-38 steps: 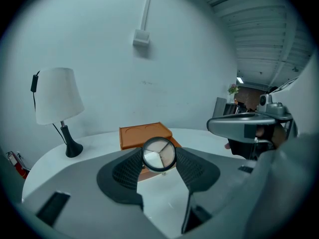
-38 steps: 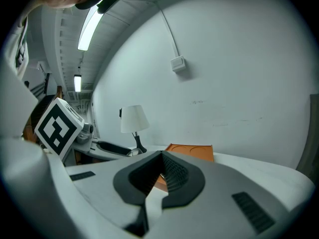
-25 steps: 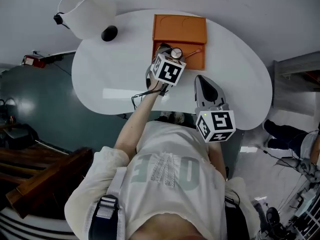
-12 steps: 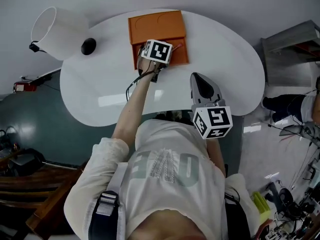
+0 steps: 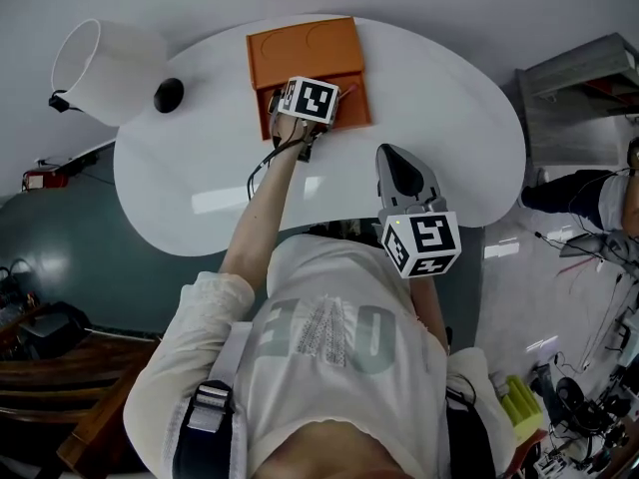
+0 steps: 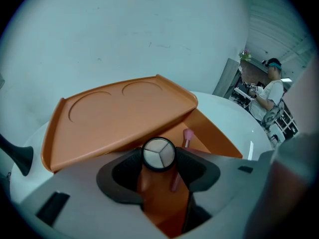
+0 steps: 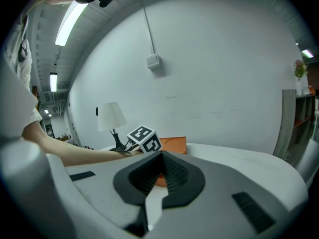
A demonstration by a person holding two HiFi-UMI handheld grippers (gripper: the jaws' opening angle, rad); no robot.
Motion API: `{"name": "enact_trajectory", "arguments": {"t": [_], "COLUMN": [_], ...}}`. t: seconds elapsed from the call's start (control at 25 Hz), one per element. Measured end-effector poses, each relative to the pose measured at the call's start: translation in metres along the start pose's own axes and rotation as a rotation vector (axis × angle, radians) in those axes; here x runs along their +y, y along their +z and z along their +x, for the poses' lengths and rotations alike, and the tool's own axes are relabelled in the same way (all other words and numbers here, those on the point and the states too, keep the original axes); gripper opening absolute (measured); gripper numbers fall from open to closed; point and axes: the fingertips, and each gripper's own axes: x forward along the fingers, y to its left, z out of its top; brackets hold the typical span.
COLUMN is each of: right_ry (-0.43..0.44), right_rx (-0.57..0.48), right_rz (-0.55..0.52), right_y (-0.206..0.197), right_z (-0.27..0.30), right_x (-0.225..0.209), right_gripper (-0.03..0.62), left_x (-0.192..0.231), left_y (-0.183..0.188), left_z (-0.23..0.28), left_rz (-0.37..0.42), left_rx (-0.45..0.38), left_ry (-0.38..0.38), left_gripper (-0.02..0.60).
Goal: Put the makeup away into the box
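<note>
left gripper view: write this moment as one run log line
left gripper: jaws shut on round compact | over open orange box | in box: pink-tipped stick | right gripper: jaws shut, empty

White rounded table (image 5: 449, 118); white-shaded lamp (image 5: 100, 58) at far-left edge; plain white wall (image 7: 224, 73); ceiling strip light (image 7: 70, 21) lit.

Head view looks steeply down; both gripper views face the orange box (image 5: 305, 53), left nearer.

The box (image 6: 114, 118) looked like smooth, matt orange plastic. The counter (image 5: 439, 88) was glossy white, catching light. The compact (image 6: 159, 154) had a dark plastic-looking rim; the shade (image 5: 100, 63) looked matt.
</note>
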Motion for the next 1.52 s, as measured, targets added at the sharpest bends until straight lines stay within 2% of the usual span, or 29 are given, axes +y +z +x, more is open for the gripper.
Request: {"name": "enact_trajectory", "arguments": {"t": [0.16, 0.4, 0.48, 0.56, 0.6, 0.68, 0.72, 0.88, 1.04, 1.16, 1.32, 1.52], "right_ry": [0.007, 0.029, 0.039, 0.051, 0.057, 0.070, 0.076, 0.091, 0.081, 0.102, 0.094, 0.119], "right_rx": [-0.007, -0.019, -0.022, -0.039, -0.053, -0.087, -0.108, -0.203, -0.279, -0.298, -0.288, -0.273], "right_rz": [-0.002, -0.013, -0.022, -0.040, -0.051, -0.082, -0.099, -0.136, -0.122, -0.113, -0.132, -0.120], "right_y": [0.003, 0.005, 0.007, 0.014, 0.021, 0.038, 0.048, 0.092, 0.117, 0.118, 0.111, 0.106], "right_z": [0.000, 0.000, 0.001, 0.004, 0.006, 0.012, 0.015, 0.020, 0.015, 0.012, 0.014, 0.015], "right_x": [-0.001, 0.005, 0.008, 0.010, 0.010, 0.011, 0.012, 0.019, 0.031, 0.043, 0.051, 0.058], "right_gripper": [-0.003, -0.003, -0.003, -0.003, -0.003, -0.003, -0.003, -0.003, -0.003, -0.003, -0.003, -0.003], "left_x": [-0.001, -0.006, -0.016, -0.027, -0.030, -0.034, -0.035, -0.038, -0.030, -0.026, -0.023, -0.017], "left_y": [0.001, 0.005, 0.006, 0.020, 0.031, 0.053, 0.062, 0.071, 0.054, 0.043, 0.034, 0.026], "left_z": [-0.004, -0.023, -0.043, -0.074, -0.094, -0.139, -0.163, -0.257, -0.321, -0.339, -0.337, -0.340], "left_rz": [-0.032, -0.033, -0.048, -0.057, -0.053, -0.024, -0.005, 0.001, -0.006, -0.010, -0.010, -0.060], "left_rx": [-0.017, -0.055, -0.107, -0.224, -0.299, -0.455, -0.526, -0.762, -0.921, -0.959, -0.938, -0.936], "left_ry": [0.008, 0.019, -0.003, -0.025, -0.024, 0.011, 0.032, 0.084, 0.223, 0.290, 0.304, 0.304], "left_gripper": [0.232, 0.230, 0.230, 0.218, 0.192, 0.034, 0.006, 0.006, 0.006, 0.006, 0.006, 0.006]}}
